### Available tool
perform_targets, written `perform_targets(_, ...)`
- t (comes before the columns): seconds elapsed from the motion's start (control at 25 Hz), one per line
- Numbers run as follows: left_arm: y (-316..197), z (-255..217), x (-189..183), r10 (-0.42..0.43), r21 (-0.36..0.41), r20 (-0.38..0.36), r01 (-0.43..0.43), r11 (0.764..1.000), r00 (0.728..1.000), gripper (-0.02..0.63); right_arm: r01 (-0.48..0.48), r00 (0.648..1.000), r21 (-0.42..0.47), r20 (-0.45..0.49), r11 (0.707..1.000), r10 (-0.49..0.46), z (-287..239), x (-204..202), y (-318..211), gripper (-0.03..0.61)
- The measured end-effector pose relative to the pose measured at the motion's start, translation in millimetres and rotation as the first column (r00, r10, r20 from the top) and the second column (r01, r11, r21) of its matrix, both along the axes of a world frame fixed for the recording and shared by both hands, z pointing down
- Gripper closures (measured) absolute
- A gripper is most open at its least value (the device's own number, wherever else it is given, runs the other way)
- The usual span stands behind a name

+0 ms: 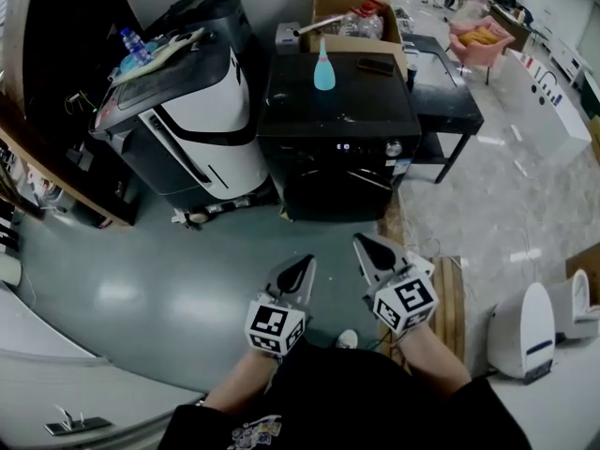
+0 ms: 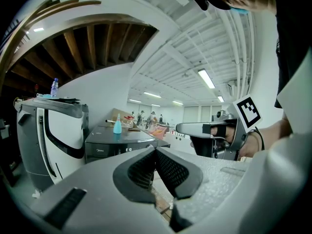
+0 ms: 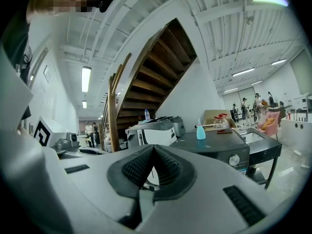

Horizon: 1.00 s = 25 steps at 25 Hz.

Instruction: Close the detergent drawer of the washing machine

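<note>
Black washing machine (image 1: 337, 111) standing well apart from two closed, empty grippers.

It is sitting on the grey-green floor (image 1: 141, 279) at the middle of the head view, with its control panel facing the person; the detergent drawer is too small there to tell open from closed. A teal bottle (image 1: 324, 67) is standing upright on its top. A white-and-black appliance (image 1: 197, 111) is standing just beside it on one side, a black table (image 1: 441, 82) on the other, and a cardboard box (image 1: 356, 7) behind. The left gripper (image 1: 302, 265) and right gripper (image 1: 364, 244) are pointing toward the machine, side by side, each with its jaws pressed together on nothing.
</note>
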<state>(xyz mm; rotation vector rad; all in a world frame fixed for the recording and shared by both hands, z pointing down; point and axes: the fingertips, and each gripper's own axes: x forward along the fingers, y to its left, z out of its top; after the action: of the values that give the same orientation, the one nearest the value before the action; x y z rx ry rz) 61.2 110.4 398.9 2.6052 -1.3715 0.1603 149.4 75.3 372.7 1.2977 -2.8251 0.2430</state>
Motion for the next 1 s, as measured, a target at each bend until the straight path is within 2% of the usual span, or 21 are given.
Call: perform_targets(1.0, -1.9, 3.2, 0.0, -0.020, -0.008, 0.006, 0.020, 1.000, 1.000, 0.611, 0.012, 1.000, -0.026, 0.022, 1.000, -0.011, 7.3, 2.0, 0.2, 0.581)
